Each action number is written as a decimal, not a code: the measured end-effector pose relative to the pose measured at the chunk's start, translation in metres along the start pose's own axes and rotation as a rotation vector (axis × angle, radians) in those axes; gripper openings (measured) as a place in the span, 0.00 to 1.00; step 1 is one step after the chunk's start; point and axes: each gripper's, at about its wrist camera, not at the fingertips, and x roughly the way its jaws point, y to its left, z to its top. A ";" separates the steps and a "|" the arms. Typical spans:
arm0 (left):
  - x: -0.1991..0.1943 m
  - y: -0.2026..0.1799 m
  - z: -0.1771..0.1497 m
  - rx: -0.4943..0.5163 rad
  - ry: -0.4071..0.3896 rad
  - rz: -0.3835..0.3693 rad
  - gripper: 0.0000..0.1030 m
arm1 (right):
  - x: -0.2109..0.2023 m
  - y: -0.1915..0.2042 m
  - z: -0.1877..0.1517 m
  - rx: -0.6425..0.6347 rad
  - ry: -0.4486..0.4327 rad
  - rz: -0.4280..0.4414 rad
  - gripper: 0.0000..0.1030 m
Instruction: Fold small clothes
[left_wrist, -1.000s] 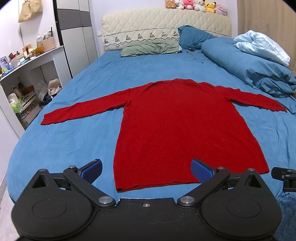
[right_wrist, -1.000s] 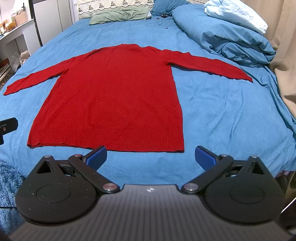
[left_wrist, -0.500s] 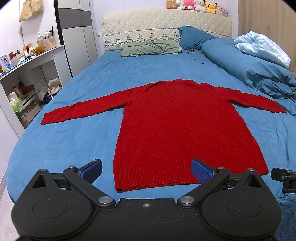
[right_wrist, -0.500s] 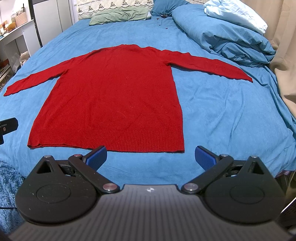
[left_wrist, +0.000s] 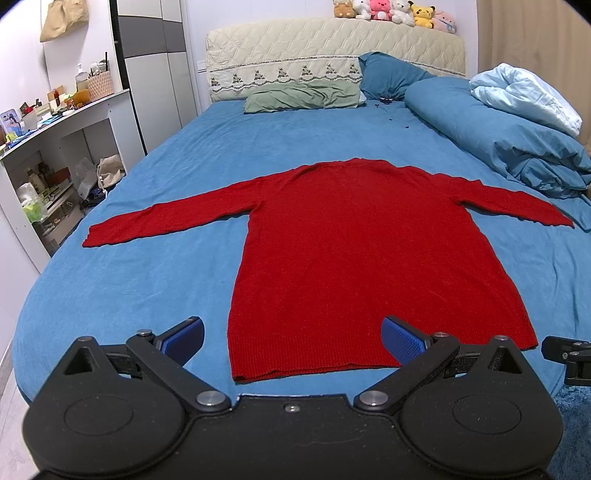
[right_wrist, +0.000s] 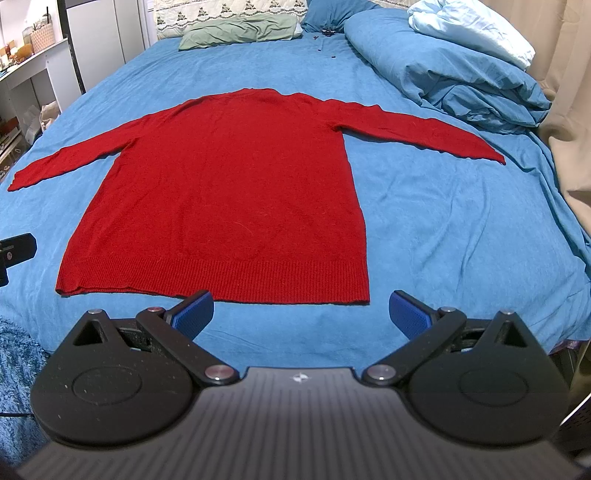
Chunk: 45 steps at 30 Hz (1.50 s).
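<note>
A red long-sleeved sweater (left_wrist: 365, 254) lies flat on the blue bed, hem toward me, both sleeves spread out sideways. It also shows in the right wrist view (right_wrist: 229, 192). My left gripper (left_wrist: 293, 341) is open and empty, hovering at the hem's left corner. My right gripper (right_wrist: 301, 314) is open and empty, just in front of the hem's right corner. Neither touches the sweater.
The blue bed sheet (left_wrist: 147, 269) surrounds the sweater. A bundled blue duvet (left_wrist: 498, 140) with a pale blue blanket (right_wrist: 476, 29) lies at the far right. Pillows (left_wrist: 303, 96) rest against the headboard. White shelves (left_wrist: 55, 162) stand to the left of the bed.
Both grippers have crept very slightly toward the hem. The sweater has not moved.
</note>
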 end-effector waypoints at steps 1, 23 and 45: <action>0.000 0.000 0.000 0.000 0.000 0.000 1.00 | 0.000 0.000 0.000 0.000 0.000 0.000 1.00; -0.001 0.004 0.001 -0.007 0.000 0.003 1.00 | -0.003 0.003 0.001 -0.005 -0.004 -0.005 1.00; 0.027 -0.027 0.064 -0.010 -0.054 -0.040 1.00 | 0.002 -0.042 0.049 0.092 -0.089 0.003 1.00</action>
